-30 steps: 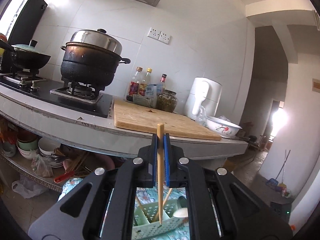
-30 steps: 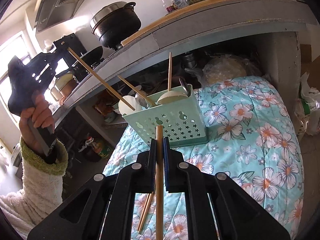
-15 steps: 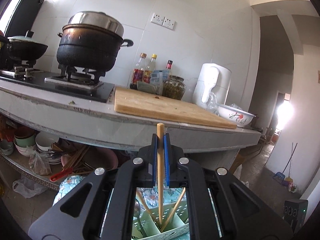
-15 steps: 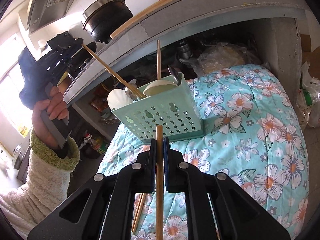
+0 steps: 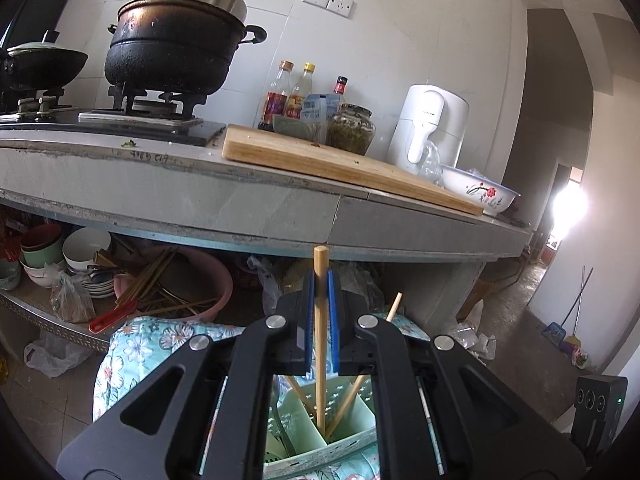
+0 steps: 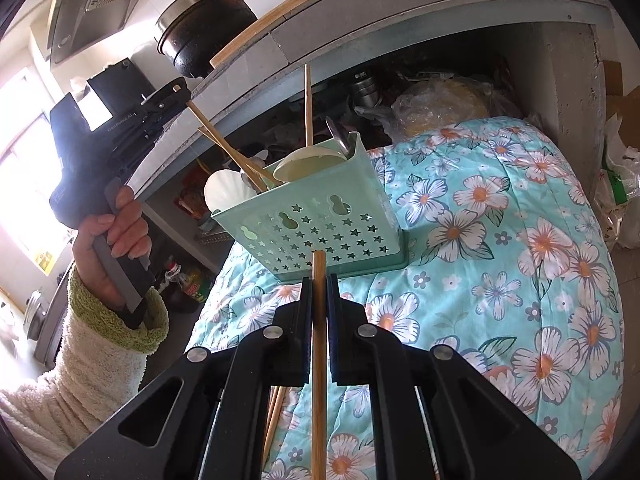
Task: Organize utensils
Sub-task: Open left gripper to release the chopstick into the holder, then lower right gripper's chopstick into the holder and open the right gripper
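Observation:
A mint-green perforated utensil basket (image 6: pixel 320 232) stands on a flowered quilt (image 6: pixel 500 240); it holds chopsticks, spoons and a pale ladle. My left gripper (image 5: pixel 320 280) is shut on a wooden chopstick (image 5: pixel 320 340), whose lower tip is down inside the basket (image 5: pixel 320 440) beside two leaning chopsticks. In the right wrist view the same left gripper (image 6: pixel 176 98) shows at the upper left with its chopstick (image 6: pixel 224 152) slanting into the basket. My right gripper (image 6: pixel 319 284) is shut on another wooden chopstick (image 6: pixel 319 360), just in front of the basket's near wall.
A grey counter (image 5: pixel 200 196) overhangs the basket, carrying a cutting board (image 5: pixel 340 164), a black pot (image 5: pixel 176 36), bottles and a white kettle (image 5: pixel 432 124). Bowls and a pink basin (image 5: pixel 192 284) fill the shelf below. More chopsticks (image 6: pixel 276 412) lie on the quilt under my right gripper.
My left gripper has come down toward the basket, and its chopstick's tip has sunk deeper inside. The right gripper has edged slightly closer to the basket, grip unchanged.

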Available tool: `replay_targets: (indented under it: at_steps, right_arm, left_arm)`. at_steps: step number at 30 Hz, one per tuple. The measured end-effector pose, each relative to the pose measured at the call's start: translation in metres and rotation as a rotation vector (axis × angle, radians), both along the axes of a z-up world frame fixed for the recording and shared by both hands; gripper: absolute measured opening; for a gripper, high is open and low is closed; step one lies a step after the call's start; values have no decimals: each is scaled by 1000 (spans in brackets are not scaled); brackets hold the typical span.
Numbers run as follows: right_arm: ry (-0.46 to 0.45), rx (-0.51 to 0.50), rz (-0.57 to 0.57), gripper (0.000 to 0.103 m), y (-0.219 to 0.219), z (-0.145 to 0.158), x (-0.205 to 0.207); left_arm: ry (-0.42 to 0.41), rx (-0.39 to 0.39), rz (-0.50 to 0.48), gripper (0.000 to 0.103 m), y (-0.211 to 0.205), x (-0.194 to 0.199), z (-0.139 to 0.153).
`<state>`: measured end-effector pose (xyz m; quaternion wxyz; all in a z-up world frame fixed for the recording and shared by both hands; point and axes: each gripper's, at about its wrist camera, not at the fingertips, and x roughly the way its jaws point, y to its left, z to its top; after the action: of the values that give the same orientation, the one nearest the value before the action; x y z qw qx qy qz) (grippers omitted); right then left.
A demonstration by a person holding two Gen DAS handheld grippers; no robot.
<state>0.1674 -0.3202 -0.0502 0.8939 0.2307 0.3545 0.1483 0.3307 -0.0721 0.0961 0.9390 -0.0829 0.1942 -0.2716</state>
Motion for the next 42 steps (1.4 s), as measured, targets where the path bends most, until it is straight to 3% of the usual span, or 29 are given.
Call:
replay_targets:
  at_steps: [4,8,19,29,38,42]
  right_arm:
    - [-1,-3,-1,7,0,1,0]
    - [-6,-9,-2,7,1,5,-2]
    - [-45,-33,-1,7,6,25,-6]
    - [-110,-12,20,7,17,56,11]
    - [24,56,97,7,29,55,59]
    - [-54,18,75,7,35,81,75]
  left_arm:
    - [20,-2,-14,7,2,-3,-5]
    - [23,-3,-12,19,5,-7,-5]
    - [11,-20,-20,25,22,-39,1]
    - [115,-48,-75,27,48,-93,-46]
    - [224,-77,-56,27,75,-112,-93]
    - [219,-77,-41,27,83,-117,-98]
